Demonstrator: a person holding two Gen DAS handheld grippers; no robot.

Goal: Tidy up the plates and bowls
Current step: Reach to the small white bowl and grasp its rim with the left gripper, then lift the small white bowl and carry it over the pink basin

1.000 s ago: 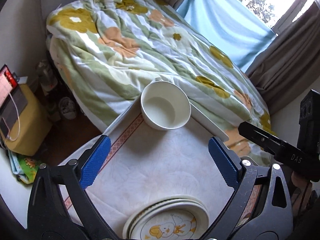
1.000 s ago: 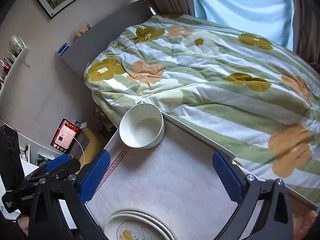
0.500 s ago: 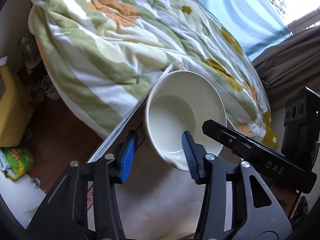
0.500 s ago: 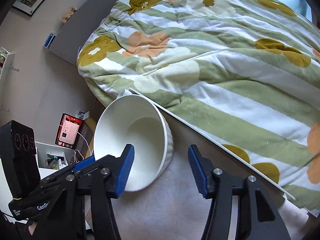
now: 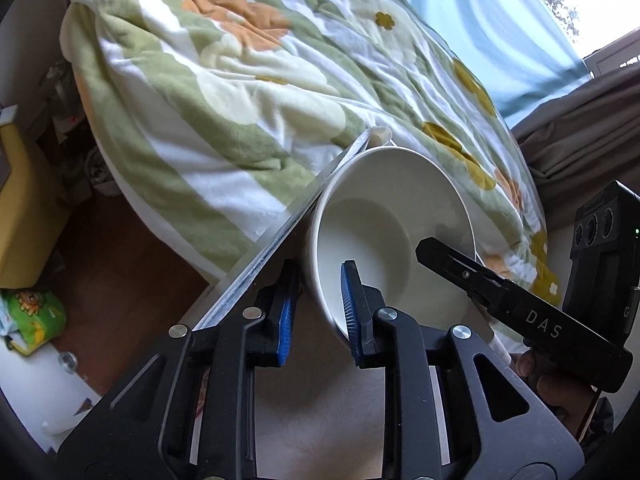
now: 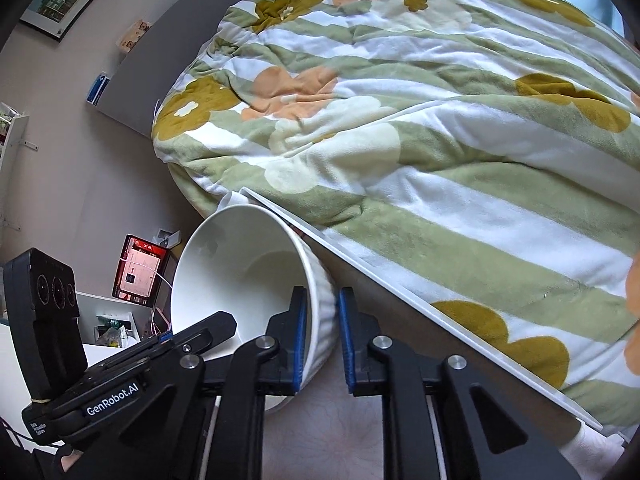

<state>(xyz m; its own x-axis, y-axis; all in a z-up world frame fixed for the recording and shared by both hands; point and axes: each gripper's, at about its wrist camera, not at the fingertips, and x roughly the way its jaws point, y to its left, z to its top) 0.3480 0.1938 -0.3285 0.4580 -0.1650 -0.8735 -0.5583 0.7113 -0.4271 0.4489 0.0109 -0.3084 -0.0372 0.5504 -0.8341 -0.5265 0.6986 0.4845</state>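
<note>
The white bowl (image 5: 384,240) sits at the far corner of the small table (image 5: 320,400), by the edge next to the bed with the flowered blanket (image 5: 240,92).

In the left wrist view, the left gripper (image 5: 316,314) straddles the bowl's wall at about 7 o'clock on the rim, one blue pad outside and one inside. Its jaws have just been closing and are now narrow; the pads look pressed on the wall, though the outer contact is partly hidden. The right gripper (image 6: 322,340) has likewise just been closing and pinches the ribbed wall at roughly 4 o'clock on the rim.

The bowl looks like glazed ceramic: stiff, fairly heavy, slick and breakable. I judge that two opposite rim grips suit it, lifted level.

The left view shows the smooth inside of the bowl and the other tool reaching in from 3 o'clock. Only the right view shows the ribbed outside, plus a red-lit screen (image 6: 140,276) at 9 o'clock.
</note>
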